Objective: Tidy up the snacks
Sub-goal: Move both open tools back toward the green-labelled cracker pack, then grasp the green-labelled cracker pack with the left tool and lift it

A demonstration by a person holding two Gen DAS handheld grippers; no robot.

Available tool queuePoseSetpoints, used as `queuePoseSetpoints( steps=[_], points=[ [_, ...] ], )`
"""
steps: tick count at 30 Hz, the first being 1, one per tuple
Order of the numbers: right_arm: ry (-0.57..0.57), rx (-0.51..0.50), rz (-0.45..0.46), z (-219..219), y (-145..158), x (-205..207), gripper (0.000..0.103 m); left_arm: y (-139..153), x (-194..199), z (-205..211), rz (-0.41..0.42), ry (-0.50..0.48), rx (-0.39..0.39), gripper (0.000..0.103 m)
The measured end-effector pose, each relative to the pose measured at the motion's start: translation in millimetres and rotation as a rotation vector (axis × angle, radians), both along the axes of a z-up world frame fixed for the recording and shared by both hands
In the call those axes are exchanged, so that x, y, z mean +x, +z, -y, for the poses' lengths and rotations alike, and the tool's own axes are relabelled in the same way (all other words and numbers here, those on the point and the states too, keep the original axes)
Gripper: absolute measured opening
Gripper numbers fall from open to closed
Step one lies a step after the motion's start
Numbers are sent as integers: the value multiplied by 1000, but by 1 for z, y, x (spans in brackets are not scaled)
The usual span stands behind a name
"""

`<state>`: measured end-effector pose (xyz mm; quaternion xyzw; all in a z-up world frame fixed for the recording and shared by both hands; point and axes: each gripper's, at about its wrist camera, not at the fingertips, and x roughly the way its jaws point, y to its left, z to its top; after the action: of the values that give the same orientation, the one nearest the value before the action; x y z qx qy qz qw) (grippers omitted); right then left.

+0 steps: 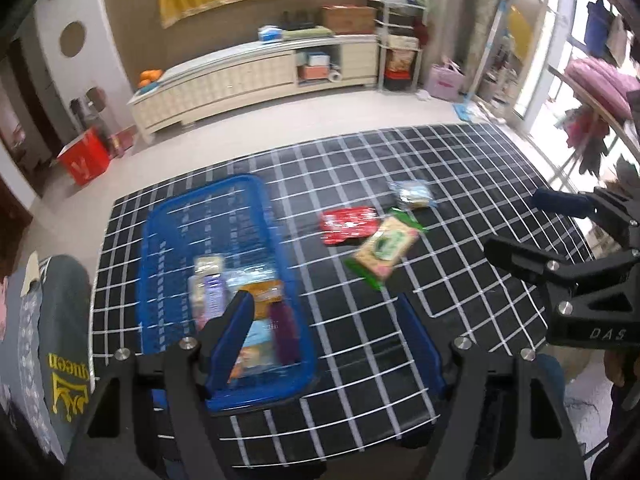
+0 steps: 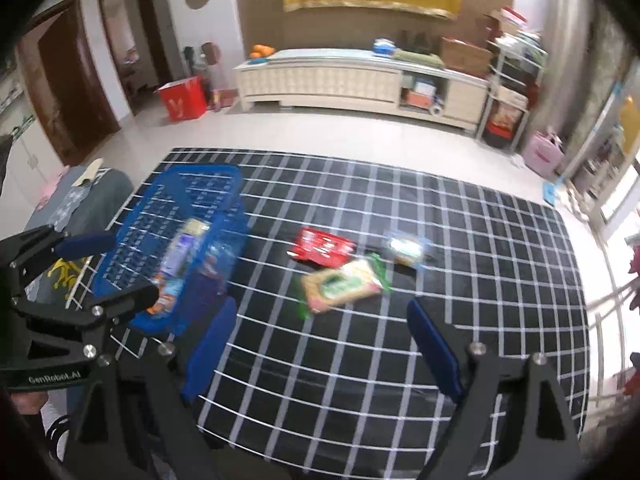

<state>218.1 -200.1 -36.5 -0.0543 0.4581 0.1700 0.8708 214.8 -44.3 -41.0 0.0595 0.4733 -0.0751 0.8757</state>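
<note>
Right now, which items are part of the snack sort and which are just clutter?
Job:
blue basket, already holding snacks
red packet
green-edged cracker pack
clear-wrapped snack

Clutter:
red box on floor
cream cabinet
pink bag

A worktop (image 2: 360,360) covered in a black cloth with a white grid carries a blue basket (image 2: 140,240) on its left side. Right of the basket lie a red packet (image 2: 324,246), just nearer a green-edged cracker packet (image 2: 344,286), and farther right a small clear packet (image 2: 406,250).
</note>
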Motion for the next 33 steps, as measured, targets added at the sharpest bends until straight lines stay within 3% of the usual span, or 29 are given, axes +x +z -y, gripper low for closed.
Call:
queuePoseSetpoints(
  steps=[4, 8, 15, 25, 29, 33],
  points=[
    [-39, -10, -24, 34, -15, 2, 90, -12, 8, 37, -9, -62, 4, 78],
    [-70, -15, -62, 62, -35, 7, 90, -32, 21, 66, -43, -100, -6, 79],
    [-113, -13, -111, 99, -73, 22, 90, -87, 63, 96, -152, -129, -47, 79],
    [-99, 16, -193, 113, -130, 56, 90, -171, 118, 92, -187, -90, -28, 79],
    [-95, 56, -202, 112, -143, 68, 90, -187, 135, 90, -215, -93, -52, 79],
    [-103, 107, -221, 116, -152, 75, 90, -201, 150, 95, -223, -138, -9, 79]
  ],
)
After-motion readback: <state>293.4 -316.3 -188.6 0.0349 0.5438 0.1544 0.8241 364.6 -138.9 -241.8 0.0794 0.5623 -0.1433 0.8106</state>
